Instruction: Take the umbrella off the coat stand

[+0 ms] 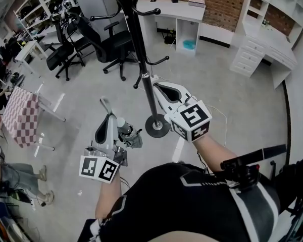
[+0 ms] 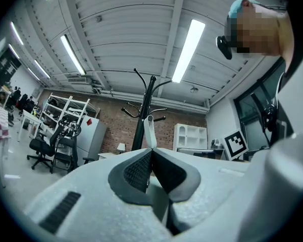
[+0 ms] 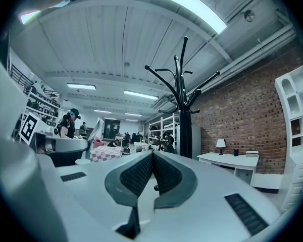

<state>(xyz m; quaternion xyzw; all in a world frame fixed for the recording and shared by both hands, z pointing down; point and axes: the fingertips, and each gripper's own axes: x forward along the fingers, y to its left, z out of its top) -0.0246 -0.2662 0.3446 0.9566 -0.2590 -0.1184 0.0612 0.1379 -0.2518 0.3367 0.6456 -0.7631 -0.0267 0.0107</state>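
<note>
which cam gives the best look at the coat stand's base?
Head view: the coat stand's base shows clearly on the floor. Both gripper views catch only its upper pole and hooks, no base.

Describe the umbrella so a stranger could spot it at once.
Find the tall black metal coat stand in the middle of the grey floor and follow its pole down to the round base. Just left of that base, beside the white left gripper, is the small folded grey-green umbrella. It is the only soft, crumpled bundle there, with a pale strap loop pinched in that gripper.
</note>
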